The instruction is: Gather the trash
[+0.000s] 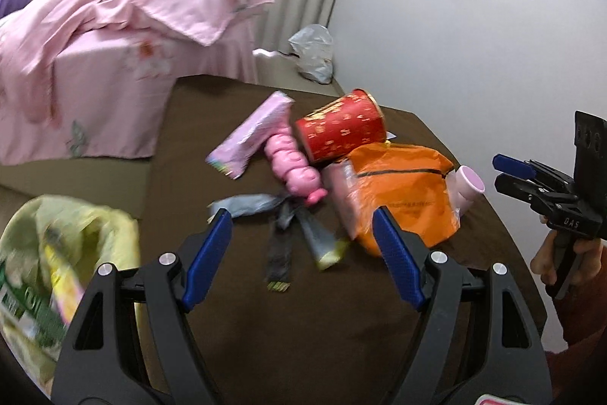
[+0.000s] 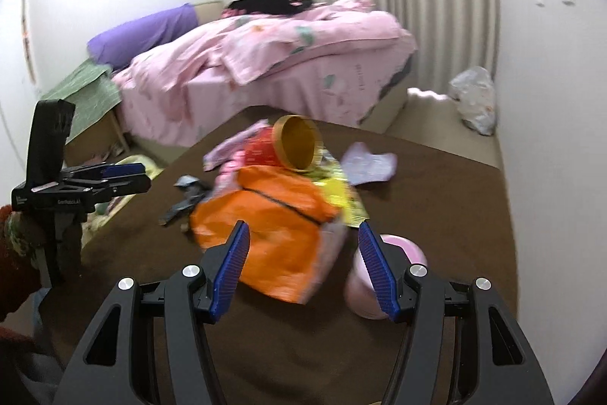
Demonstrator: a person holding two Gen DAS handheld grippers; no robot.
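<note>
Trash lies in a pile on a brown table [image 1: 265,329]: an orange plastic bag [image 1: 402,192], a red and gold paper tub [image 1: 341,128] on its side, a pink wrapper [image 1: 254,135], a pink bumpy toy [image 1: 296,166], grey wrapper strips [image 1: 280,226] and a pink cup [image 1: 468,185]. My left gripper [image 1: 303,241] is open and empty, just short of the grey strips. My right gripper [image 2: 303,260] is open and empty, over the orange bag [image 2: 273,230], with the pink cup [image 2: 375,276] by its right finger. The tub [image 2: 296,143] lies behind the bag.
A yellow-green bag [image 1: 57,272] with packaging sits at the table's left edge. A bed with pink bedding [image 2: 273,59] stands beyond the table. A white plastic bag [image 2: 474,101] lies on the floor by the curtain. A lilac wrapper [image 2: 368,162] lies on the far right of the table.
</note>
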